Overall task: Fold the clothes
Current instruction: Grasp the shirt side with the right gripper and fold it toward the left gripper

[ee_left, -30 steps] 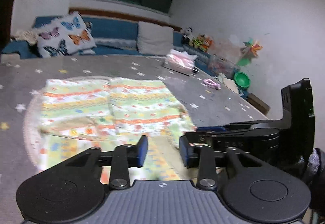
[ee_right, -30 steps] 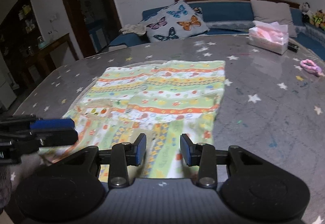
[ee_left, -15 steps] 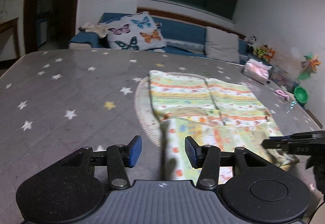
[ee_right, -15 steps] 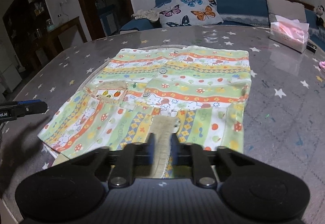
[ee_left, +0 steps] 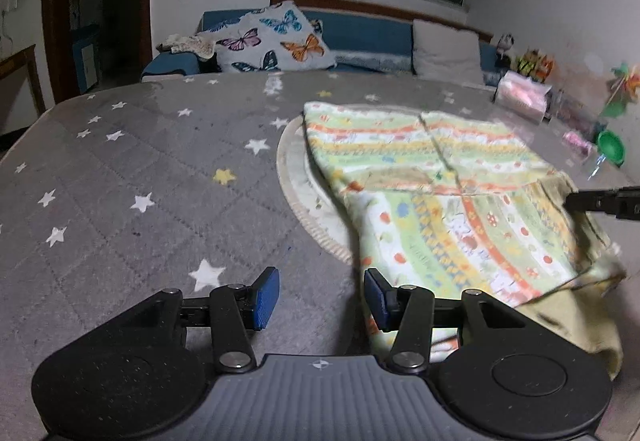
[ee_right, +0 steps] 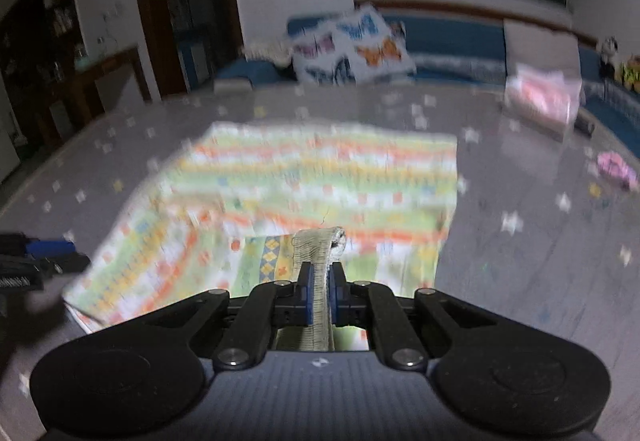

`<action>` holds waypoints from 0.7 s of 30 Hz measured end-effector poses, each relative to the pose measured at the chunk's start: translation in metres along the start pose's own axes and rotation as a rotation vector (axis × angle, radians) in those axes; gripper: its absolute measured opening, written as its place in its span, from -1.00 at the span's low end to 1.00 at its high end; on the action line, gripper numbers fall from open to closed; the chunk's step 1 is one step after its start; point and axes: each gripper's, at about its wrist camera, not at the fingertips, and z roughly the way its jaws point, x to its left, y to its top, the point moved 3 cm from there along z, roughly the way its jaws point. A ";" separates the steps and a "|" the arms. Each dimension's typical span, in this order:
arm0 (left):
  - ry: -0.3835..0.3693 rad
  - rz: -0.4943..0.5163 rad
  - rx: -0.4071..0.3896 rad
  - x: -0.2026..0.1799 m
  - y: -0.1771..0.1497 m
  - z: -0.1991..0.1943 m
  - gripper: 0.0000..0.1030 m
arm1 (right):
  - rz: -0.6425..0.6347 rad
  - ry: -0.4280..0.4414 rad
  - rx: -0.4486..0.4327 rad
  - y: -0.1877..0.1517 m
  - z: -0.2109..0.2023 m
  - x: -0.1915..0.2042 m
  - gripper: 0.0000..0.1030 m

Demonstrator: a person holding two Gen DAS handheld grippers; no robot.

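A child's green, yellow and orange striped garment (ee_left: pixel 440 177) lies on the grey star-patterned table (ee_left: pixel 140 169); it also shows blurred in the right wrist view (ee_right: pixel 320 181). My left gripper (ee_left: pixel 322 299) is open and empty, low over the table at the garment's near left corner. My right gripper (ee_right: pixel 322 291) is shut on the garment's beige ribbed hem (ee_right: pixel 318 253) and lifts the near edge. In the left wrist view the right gripper (ee_left: pixel 600 201) shows at the far right with the cloth raised there.
A round placemat (ee_left: pixel 296 177) lies under the garment. A pink tissue pack (ee_right: pixel 540 101), a pink hair tie (ee_right: pixel 616 169) and a green bowl (ee_left: pixel 610 147) sit towards the right. A sofa with a butterfly cushion (ee_left: pixel 272 41) stands behind the table.
My right gripper, shut on the ribbed hem, has lifted it and moved forward over the garment. My left gripper has stayed open near the garment's left corner, its view turned slightly.
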 end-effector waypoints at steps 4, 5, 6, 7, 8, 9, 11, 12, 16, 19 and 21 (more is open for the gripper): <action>-0.002 0.011 -0.013 0.000 0.009 -0.003 -0.07 | 0.000 -0.003 0.009 -0.002 0.003 -0.003 -0.79; -0.008 0.014 -0.023 -0.001 0.013 -0.004 -0.07 | -0.004 -0.002 0.000 0.000 0.001 -0.003 -0.74; -0.014 0.016 -0.033 -0.001 0.016 -0.006 -0.14 | -0.008 0.000 -0.009 0.001 -0.001 -0.003 -0.73; -0.025 0.021 -0.042 -0.004 0.020 -0.006 -0.18 | -0.012 0.002 -0.018 0.003 -0.003 -0.003 -0.73; -0.040 0.027 -0.050 -0.008 0.025 -0.005 -0.23 | -0.016 0.003 -0.027 0.005 -0.005 -0.003 -0.73; -0.058 0.034 -0.056 -0.013 0.029 -0.002 -0.27 | -0.021 0.006 -0.034 0.006 -0.006 -0.002 -0.73; -0.099 0.052 -0.065 -0.024 0.037 0.003 -0.34 | -0.035 0.021 -0.035 0.008 -0.002 0.002 -0.73; -0.112 0.064 -0.067 -0.030 0.040 0.007 -0.37 | -0.041 0.027 -0.036 0.009 0.001 0.003 -0.73; -0.149 0.089 -0.053 -0.045 0.048 0.029 -0.45 | -0.041 0.041 -0.022 0.009 0.014 0.003 -0.73; -0.150 0.110 -0.023 -0.050 0.048 0.045 -0.50 | -0.032 0.042 0.006 0.005 0.021 -0.002 -0.74; -0.144 0.124 -0.003 -0.050 0.045 0.053 -0.50 | -0.038 0.047 0.015 0.001 0.020 -0.004 -0.74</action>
